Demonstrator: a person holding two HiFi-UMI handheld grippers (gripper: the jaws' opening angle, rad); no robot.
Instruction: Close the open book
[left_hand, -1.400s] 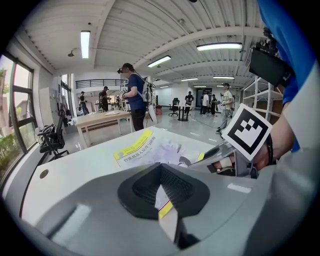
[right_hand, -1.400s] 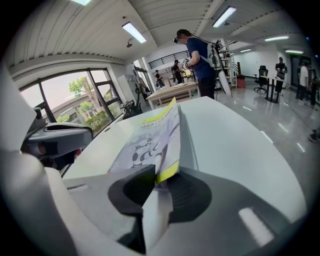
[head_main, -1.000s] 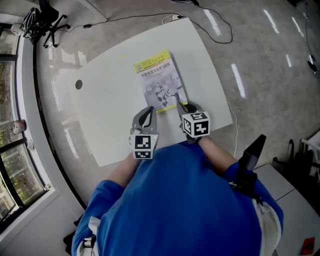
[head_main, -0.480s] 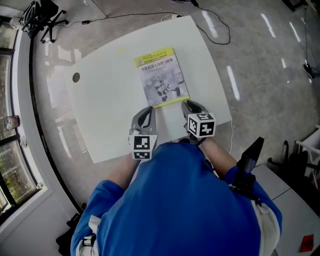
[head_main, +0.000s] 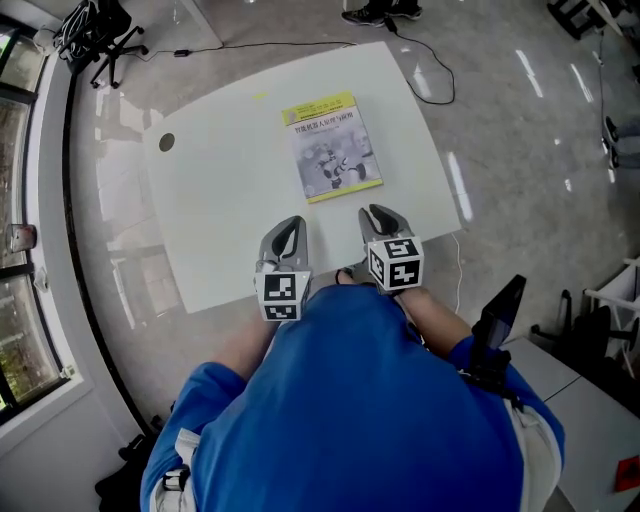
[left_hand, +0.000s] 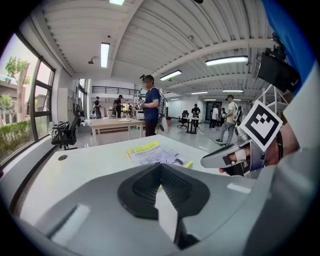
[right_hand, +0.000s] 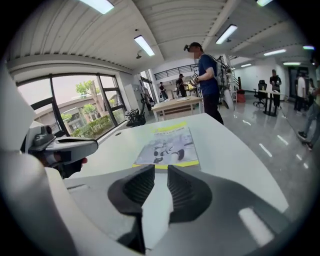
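The book (head_main: 333, 147) lies closed and flat on the white table (head_main: 230, 200), its grey and yellow cover facing up. It also shows ahead of the jaws as the book (left_hand: 155, 154) and the book (right_hand: 167, 146). My left gripper (head_main: 290, 222) hovers over the table's near edge, well short of the book; its jaws meet at the tips (left_hand: 161, 166) with nothing between them. My right gripper (head_main: 372, 212) is beside it, a short way from the book's near right corner. A narrow gap stands between its pads (right_hand: 161, 167), and nothing is held.
A round grommet hole (head_main: 166, 143) sits at the table's left. A cable (head_main: 420, 60) runs across the floor beyond the table, and an office chair (head_main: 100, 30) stands at the far left. People stand by other tables in the background (right_hand: 205, 75).
Both grippers have drawn back from the book toward the person and risen a little. The right one has left the book's near right corner. The book has stayed closed and still.
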